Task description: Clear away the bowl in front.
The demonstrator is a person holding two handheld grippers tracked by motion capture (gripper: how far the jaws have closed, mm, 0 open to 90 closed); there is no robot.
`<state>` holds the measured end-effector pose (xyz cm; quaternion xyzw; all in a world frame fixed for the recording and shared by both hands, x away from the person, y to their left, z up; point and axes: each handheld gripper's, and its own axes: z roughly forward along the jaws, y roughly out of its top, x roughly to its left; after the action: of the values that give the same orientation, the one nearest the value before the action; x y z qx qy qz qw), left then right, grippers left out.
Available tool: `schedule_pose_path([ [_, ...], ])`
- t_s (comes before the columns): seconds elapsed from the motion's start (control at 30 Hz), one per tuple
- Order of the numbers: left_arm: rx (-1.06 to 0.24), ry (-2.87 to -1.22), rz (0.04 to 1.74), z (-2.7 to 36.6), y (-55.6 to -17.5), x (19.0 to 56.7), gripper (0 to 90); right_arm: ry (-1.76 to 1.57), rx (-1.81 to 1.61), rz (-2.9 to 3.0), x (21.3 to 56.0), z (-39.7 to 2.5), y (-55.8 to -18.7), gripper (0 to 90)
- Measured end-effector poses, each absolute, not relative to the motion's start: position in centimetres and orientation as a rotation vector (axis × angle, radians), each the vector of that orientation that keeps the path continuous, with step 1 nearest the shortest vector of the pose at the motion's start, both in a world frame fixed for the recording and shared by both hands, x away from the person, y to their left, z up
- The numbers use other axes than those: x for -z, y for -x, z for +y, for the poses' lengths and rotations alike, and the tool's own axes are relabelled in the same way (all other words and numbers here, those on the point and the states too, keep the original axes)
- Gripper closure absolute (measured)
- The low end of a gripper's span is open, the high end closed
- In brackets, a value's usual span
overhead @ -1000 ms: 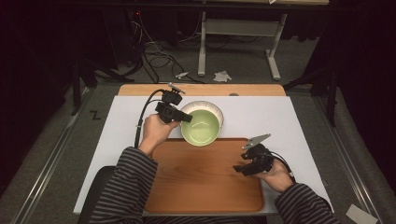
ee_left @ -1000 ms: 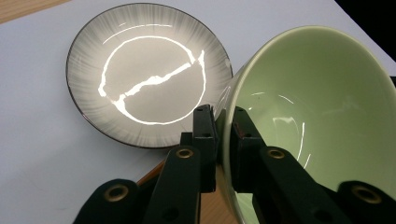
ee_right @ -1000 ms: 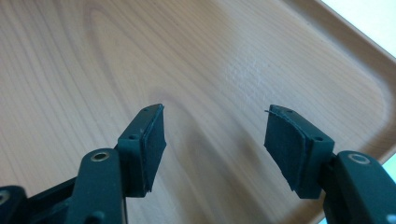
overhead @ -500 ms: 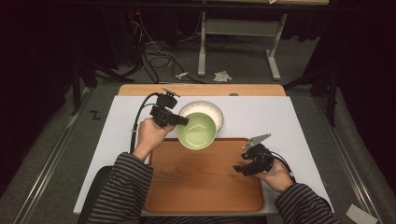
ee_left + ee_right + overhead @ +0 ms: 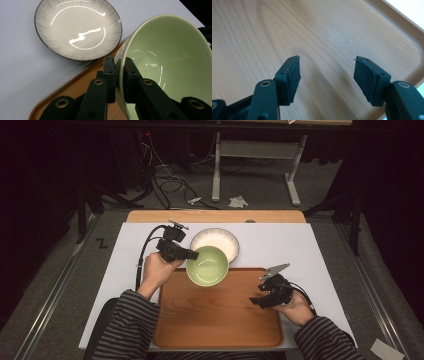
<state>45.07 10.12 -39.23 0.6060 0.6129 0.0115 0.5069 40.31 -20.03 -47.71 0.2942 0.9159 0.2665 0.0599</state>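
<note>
My left gripper (image 5: 191, 255) is shut on the rim of a pale green bowl (image 5: 208, 266) and holds it tilted over the far edge of the wooden tray (image 5: 220, 320). In the left gripper view the jaws pinch the green bowl (image 5: 172, 62) wall, one inside and one outside, at my left gripper (image 5: 119, 71). A grey-white plate (image 5: 220, 240) with a dark rim lies on the white mat just beyond; the plate (image 5: 77, 27) is empty. My right gripper (image 5: 259, 295) hovers open over the tray's right part, and my right gripper (image 5: 327, 68) has bare tray wood (image 5: 262, 30) between its jaws.
A white mat (image 5: 310, 250) covers the table under the tray and plate, with a wooden strip (image 5: 215, 216) along the far edge. Beyond the table are floor cables (image 5: 165, 180) and a metal stand (image 5: 252, 150).
The left gripper has carried the green bowl off from above the plate toward the person, to the tray's far edge. The right gripper has stayed put.
</note>
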Motion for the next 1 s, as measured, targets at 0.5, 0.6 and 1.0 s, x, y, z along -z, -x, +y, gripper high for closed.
schedule_pose_path([
  [0.5, -0.002, -1.458, 1.503, 10.8, -43.8, 40.8, 83.3, -0.881, -0.808, 2.771, 47.7, -20.0, -40.3, 39.7],
  [0.6, 0.007, -1.461, 1.506, 10.9, -43.6, 41.3, 83.2, -0.880, -0.806, 2.774, 47.7, -20.0, -40.3, 39.7],
  [1.0, 0.045, -1.488, 1.528, 10.1, -43.0, 43.2, 83.1, -0.883, -0.809, 2.770, 47.7, -20.1, -40.3, 39.7],
])
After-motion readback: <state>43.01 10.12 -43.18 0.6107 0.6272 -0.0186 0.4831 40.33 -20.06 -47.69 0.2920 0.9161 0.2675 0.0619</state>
